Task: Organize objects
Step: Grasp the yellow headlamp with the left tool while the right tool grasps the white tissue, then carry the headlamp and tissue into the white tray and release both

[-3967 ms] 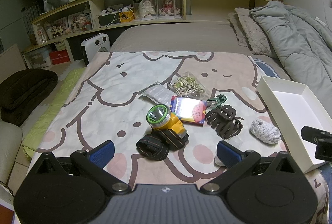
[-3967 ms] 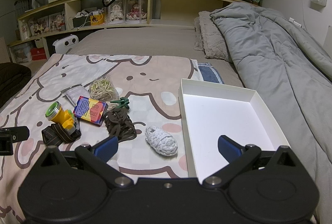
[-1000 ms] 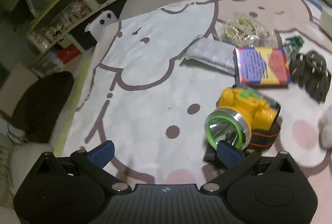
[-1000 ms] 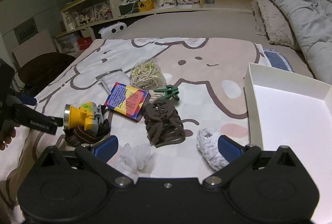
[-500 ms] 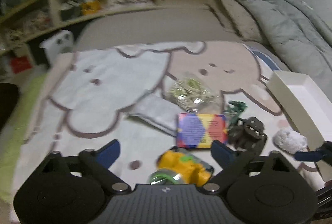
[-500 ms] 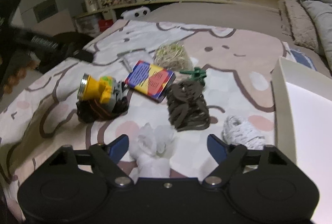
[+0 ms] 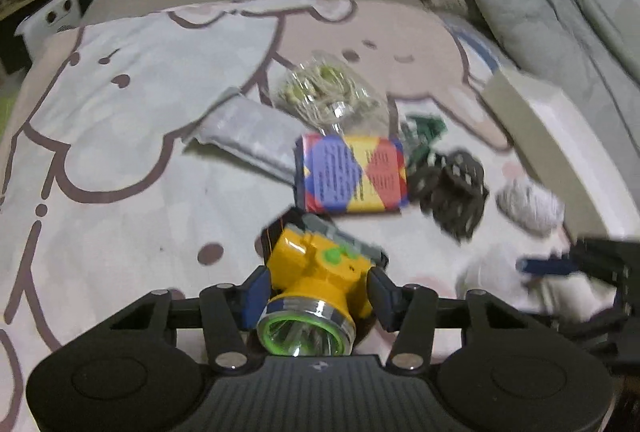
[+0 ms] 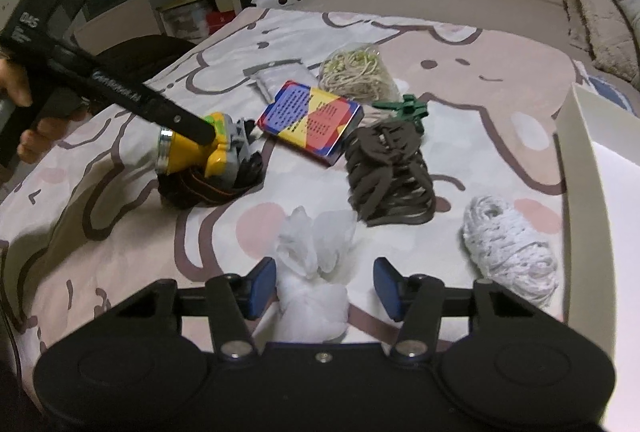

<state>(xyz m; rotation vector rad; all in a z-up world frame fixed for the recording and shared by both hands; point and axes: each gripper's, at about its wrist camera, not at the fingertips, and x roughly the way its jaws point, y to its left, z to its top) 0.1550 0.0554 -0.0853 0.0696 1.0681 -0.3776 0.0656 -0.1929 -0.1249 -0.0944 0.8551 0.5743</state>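
My left tongs (image 7: 316,292) clamp the yellow headlamp's (image 7: 316,272) hard body on the blanket (image 7: 120,112); its strap dangles. My right tongs (image 8: 325,286) straddle a soft, light knotted plastic bag (image 8: 312,296), not yet pinching.

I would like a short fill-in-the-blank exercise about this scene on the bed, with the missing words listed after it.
1. The left gripper has its fingers on both sides of the yellow ____.
2. The white bag lies between the fingers of the ____ gripper.
3. The white box holds ____.
4. The green clip touches the ____ claw clip.

Missing words: headlamp; right; nothing; brown
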